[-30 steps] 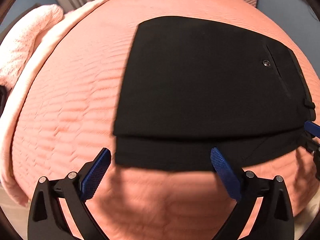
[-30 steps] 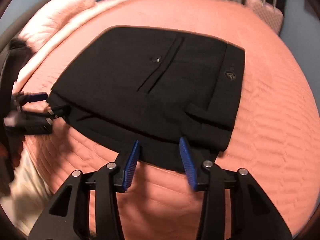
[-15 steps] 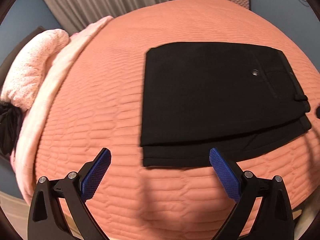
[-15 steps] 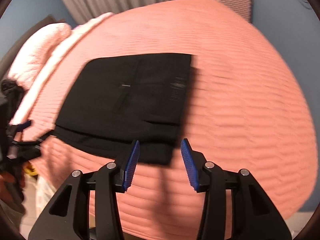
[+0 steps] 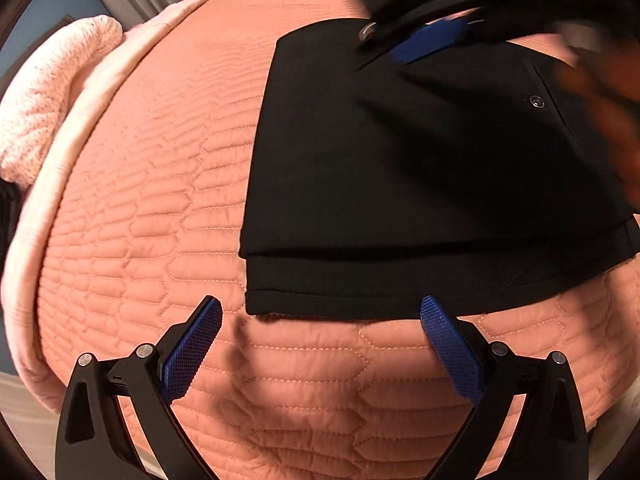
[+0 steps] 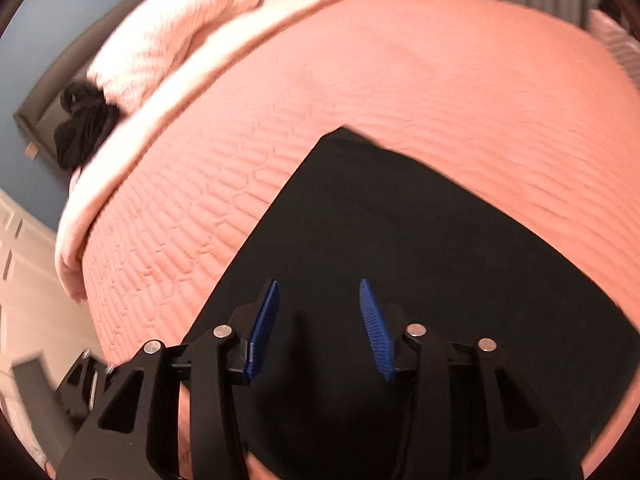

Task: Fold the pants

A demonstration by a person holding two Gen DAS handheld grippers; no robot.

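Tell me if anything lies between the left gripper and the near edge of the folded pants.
Nothing visible does. The open left gripper faces the pants near hem across bare quilted bedspread. The right gripper hovers over their far part, out of that path.

Left gripper (image 5: 320, 344): we hold it low and level, jaws spread wide, nothing between the blue pads (image 5: 192, 354).
Right gripper (image 6: 318, 328): we hold it angled downward, jaws parted about halfway, gripping nothing.
Right gripper from the left wrist view: a blurred black frame and blue pad (image 5: 430, 42) reaching across the top.
Hand: our right hand (image 5: 600, 92) shows as a blur behind it.
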